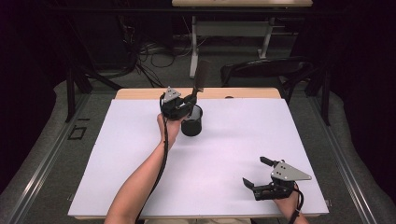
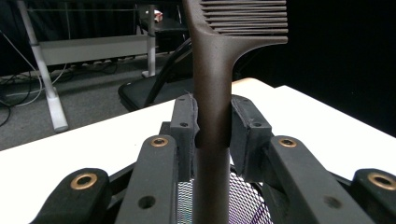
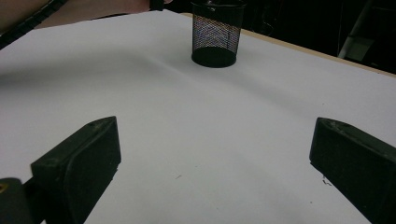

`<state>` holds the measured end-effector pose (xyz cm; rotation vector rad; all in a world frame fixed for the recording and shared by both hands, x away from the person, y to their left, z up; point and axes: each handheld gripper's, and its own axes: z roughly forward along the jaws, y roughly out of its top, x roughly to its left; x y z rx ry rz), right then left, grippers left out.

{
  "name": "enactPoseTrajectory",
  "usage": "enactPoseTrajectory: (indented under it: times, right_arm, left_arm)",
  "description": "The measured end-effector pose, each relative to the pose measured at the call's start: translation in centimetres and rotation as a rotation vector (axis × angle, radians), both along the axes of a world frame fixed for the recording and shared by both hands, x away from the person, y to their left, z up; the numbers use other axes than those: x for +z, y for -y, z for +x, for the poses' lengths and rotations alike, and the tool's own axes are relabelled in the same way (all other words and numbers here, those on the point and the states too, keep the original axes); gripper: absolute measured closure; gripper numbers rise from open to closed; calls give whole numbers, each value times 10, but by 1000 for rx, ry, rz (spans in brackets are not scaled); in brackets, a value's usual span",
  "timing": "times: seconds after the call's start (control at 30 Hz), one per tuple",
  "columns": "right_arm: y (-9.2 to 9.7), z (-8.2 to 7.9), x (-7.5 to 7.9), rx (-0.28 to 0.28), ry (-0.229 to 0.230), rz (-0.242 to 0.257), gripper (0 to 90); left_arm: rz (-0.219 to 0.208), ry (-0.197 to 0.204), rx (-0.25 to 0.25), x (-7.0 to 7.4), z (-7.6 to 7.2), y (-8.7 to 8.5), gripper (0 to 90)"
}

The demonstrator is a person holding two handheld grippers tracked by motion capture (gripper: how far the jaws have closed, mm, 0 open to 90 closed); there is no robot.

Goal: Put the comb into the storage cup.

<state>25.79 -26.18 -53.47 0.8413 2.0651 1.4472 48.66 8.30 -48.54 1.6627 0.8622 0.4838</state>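
My left gripper [image 1: 194,97] is shut on the handle of a dark brown comb [image 1: 202,74], holding it upright above the black mesh cup [image 1: 192,120] near the table's far edge. In the left gripper view the comb [image 2: 212,84] rises between the two pads, teeth at the top, and the cup's mesh [image 2: 243,200] shows just below the jaws. My right gripper [image 1: 254,172] rests low at the near right of the table, open with nothing between its fingers. The right gripper view looks across the white surface to the mesh cup [image 3: 217,33] far ahead.
The white tabletop [image 1: 233,140] has a wooden strip [image 1: 140,93] along its far edge. Behind the table stand a black chair [image 1: 266,70] and a desk frame [image 1: 224,28], with cables on the floor.
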Motion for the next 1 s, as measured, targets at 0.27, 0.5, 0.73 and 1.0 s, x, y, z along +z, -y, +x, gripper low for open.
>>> enactPoseTrajectory:
  times: [0.27, 0.5, 0.73, 1.0]
  right_arm:
    - [0, 0, 0, 0, 1, -2, 15]
    - [0, 0, 0, 0, 1, -1, 15]
    - [0, 0, 0, -1, 0, -1, 15]
    - [0, 0, 0, -2, 0, -1, 15]
  left_arm:
    - [4, 1, 1, -4, -1, -1, 725]
    - [7, 5, 12, -6, -1, -2, 725]
    - [16, 2, 10, -11, -3, -2, 725]
    - [22, 5, 11, -11, -4, -3, 724]
